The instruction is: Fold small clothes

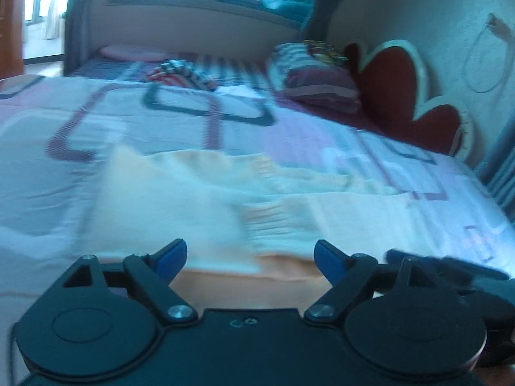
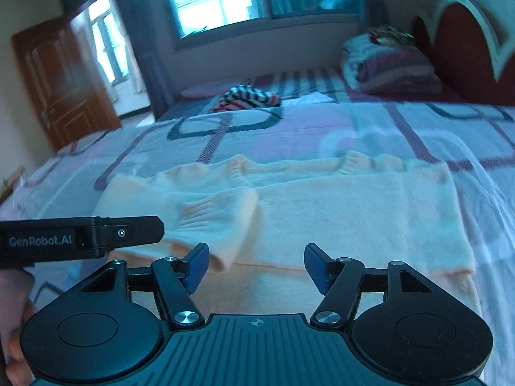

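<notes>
A cream knitted sweater [image 2: 338,212] lies flat on the bed, one sleeve with a ribbed cuff [image 2: 222,222] folded across its body. It also shows in the left wrist view [image 1: 199,206], blurred. My left gripper [image 1: 250,259] is open and empty, low over the sweater's near hem. My right gripper [image 2: 256,265] is open and empty, just above the near hem. The left gripper's body [image 2: 80,236] shows at the left of the right wrist view, beside the sleeve cuff.
The bed [image 2: 322,128] has a patterned pink and white cover. A striped garment [image 2: 248,98] lies farther back. Folded bedding [image 2: 389,67] and a red headboard [image 2: 466,51] stand at the right. A window and a brown door [image 2: 61,83] are behind.
</notes>
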`<action>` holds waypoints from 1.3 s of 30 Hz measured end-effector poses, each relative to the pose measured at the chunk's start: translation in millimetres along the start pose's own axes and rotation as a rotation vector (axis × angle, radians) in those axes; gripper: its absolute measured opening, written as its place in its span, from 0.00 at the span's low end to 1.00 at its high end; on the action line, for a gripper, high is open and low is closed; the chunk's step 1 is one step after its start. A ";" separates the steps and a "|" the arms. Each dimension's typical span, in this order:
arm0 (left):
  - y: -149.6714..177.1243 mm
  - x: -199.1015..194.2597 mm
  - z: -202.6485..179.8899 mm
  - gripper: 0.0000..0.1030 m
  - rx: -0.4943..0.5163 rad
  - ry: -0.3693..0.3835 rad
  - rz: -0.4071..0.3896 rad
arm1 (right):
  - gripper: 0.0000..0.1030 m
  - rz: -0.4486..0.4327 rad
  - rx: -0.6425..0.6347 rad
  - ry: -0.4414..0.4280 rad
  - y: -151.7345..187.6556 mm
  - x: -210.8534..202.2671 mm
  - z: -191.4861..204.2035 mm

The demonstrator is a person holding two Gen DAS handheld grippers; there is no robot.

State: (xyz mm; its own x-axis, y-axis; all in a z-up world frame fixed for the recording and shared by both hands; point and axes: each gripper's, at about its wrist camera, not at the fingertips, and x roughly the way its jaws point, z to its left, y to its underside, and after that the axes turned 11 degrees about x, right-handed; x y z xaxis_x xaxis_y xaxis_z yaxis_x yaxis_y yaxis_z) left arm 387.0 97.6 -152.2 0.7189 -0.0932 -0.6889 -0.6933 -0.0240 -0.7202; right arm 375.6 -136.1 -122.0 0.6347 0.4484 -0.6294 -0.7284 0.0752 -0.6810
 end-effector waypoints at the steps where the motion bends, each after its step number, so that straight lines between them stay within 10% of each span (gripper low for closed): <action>1: 3.2 0.2 8.2 0.82 -0.011 -0.031 0.015 | 0.63 0.004 -0.037 -0.001 3.7 3.8 7.0; 7: 28.2 1.8 38.5 0.81 -0.071 -0.121 0.082 | 0.60 -0.009 -0.214 0.045 19.6 34.6 41.8; 11: 31.8 7.3 36.4 0.82 -0.033 -0.160 0.085 | 0.39 0.011 -0.251 0.075 17.6 59.5 46.7; 15: 30.1 14.1 33.4 0.83 -0.012 -0.184 0.075 | 0.11 -0.017 -0.159 0.051 4.0 56.7 30.2; 21: 25.9 22.4 38.0 0.81 -0.029 -0.241 0.040 | 0.10 -0.125 0.028 0.050 -29.8 15.7 -16.3; 32: 25.2 23.2 33.6 0.16 -0.010 -0.188 -0.028 | 0.10 -0.043 0.379 0.164 -28.2 -1.3 -129.8; 39: 25.1 24.7 32.7 0.15 -0.006 -0.183 -0.021 | 0.10 -0.034 0.440 0.168 -21.5 -13.1 -150.2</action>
State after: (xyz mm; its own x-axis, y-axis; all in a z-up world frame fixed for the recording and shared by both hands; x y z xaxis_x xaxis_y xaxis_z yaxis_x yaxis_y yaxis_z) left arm 389.1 127.3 -190.0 0.7302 0.0901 -0.6773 -0.6778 -0.0297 -0.7347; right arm 421.7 -277.3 -155.3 0.6668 0.2910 -0.6861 -0.7233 0.4744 -0.5017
